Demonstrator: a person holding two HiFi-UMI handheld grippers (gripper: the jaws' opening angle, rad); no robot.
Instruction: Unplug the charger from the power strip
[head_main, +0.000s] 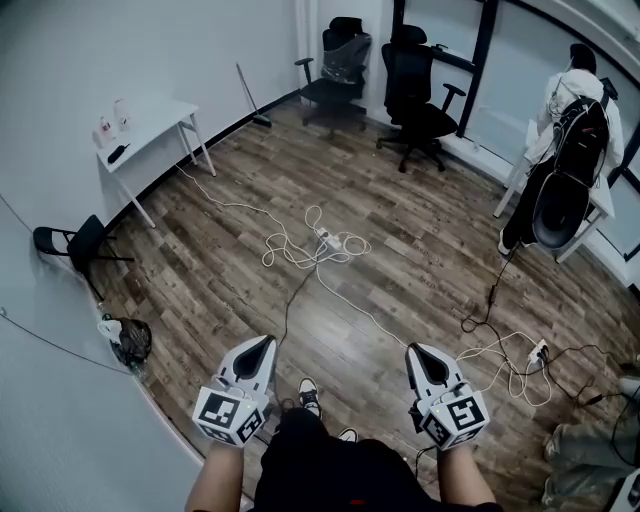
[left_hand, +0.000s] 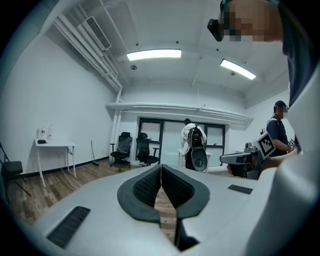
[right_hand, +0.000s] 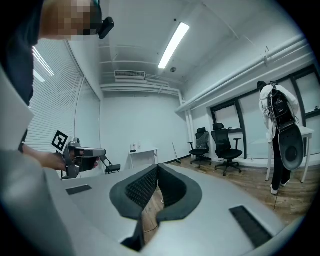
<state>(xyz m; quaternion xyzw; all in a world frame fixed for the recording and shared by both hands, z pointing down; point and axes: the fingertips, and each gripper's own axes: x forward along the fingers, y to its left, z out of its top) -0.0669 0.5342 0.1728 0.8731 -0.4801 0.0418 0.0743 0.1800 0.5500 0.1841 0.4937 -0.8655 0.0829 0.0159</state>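
Observation:
A white power strip lies on the wood floor in the middle of the room, amid loops of white cable. Whether a charger sits in it is too small to tell. My left gripper and right gripper are held side by side in front of the person's body, well short of the strip and high above the floor. In the left gripper view the left gripper has its pads together with nothing between them. The right gripper in its own view is likewise shut and empty.
A second power strip with tangled cables lies at the right. A white table stands by the left wall, office chairs at the back, a folding chair at the left. Another person stands at the right.

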